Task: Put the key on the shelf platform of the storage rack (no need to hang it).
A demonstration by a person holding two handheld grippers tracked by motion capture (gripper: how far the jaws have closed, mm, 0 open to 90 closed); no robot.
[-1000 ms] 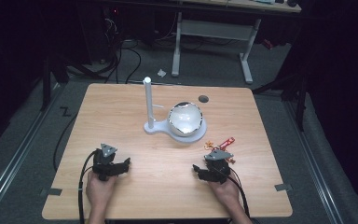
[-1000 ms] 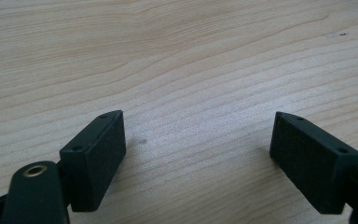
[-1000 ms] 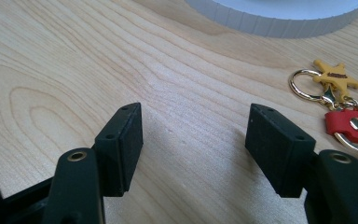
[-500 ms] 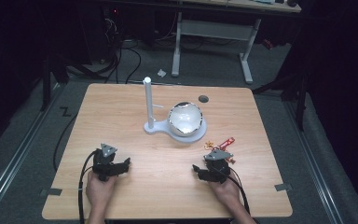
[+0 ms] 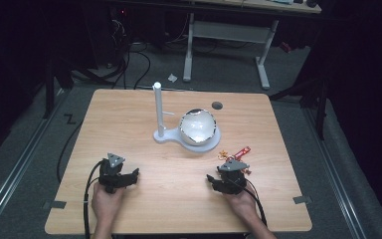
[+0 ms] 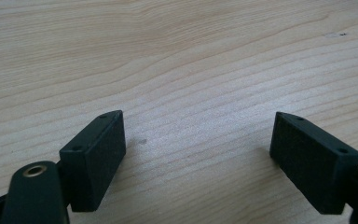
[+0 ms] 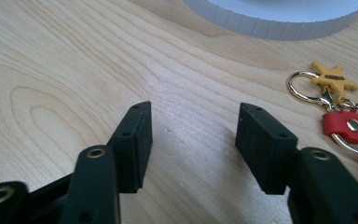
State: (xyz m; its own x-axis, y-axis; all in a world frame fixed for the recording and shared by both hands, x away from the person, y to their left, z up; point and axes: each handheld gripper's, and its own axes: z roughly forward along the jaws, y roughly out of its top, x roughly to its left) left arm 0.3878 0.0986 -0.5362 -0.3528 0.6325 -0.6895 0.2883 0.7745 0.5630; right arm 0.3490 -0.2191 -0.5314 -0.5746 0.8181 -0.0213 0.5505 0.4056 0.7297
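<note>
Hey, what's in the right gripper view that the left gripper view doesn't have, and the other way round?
Right gripper view: a keyring with a yellow star charm and a red tab lies on the table just right of the right claw. The curved edge of a white base sits at the top. This claw's jaws have just been closing, with nothing between them.

Left gripper view: the left claw, its jaws spread wider, over bare wood.

Shared: a light wooden tabletop and two black jaws standing apart, holding nothing.
</note>
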